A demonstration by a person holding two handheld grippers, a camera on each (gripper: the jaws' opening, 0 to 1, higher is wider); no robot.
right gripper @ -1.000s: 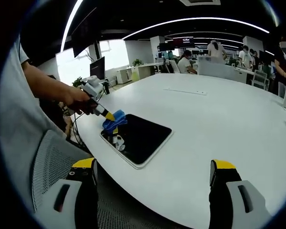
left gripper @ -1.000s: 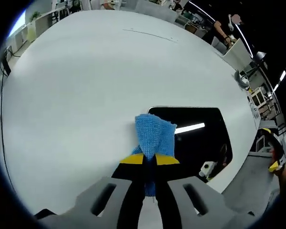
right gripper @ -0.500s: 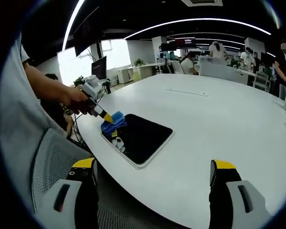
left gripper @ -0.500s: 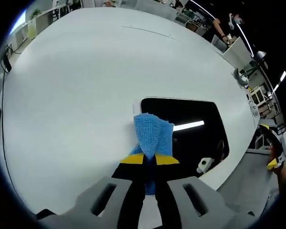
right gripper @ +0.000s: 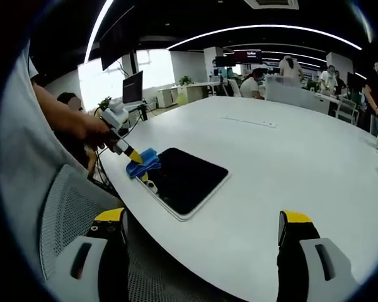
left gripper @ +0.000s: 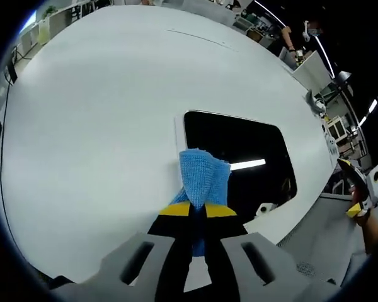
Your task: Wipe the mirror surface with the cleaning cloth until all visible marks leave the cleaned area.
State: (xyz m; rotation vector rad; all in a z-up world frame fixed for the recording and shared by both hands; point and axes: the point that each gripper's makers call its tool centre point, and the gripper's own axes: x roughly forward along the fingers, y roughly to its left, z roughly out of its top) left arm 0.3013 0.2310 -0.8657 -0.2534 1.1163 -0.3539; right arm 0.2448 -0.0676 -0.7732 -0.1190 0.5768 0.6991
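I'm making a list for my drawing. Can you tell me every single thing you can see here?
Dark rectangular mirror with a pale frame: one, black-looking, flat near the table's edge.
Blue knitted cleaning cloth: one, at the mirror's edge.
Big round white table: one, under everything.
Grey mesh chair: one, beside the table.
People: several, far behind.
Left gripper: grey with yellow tips, shut on the cloth.
Right gripper: open, off the table.

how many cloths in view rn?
1. The blue cleaning cloth is clamped in the left tool, at the corner of the mirror nearest the table edge; the right gripper view shows the same cloth. None other visible.
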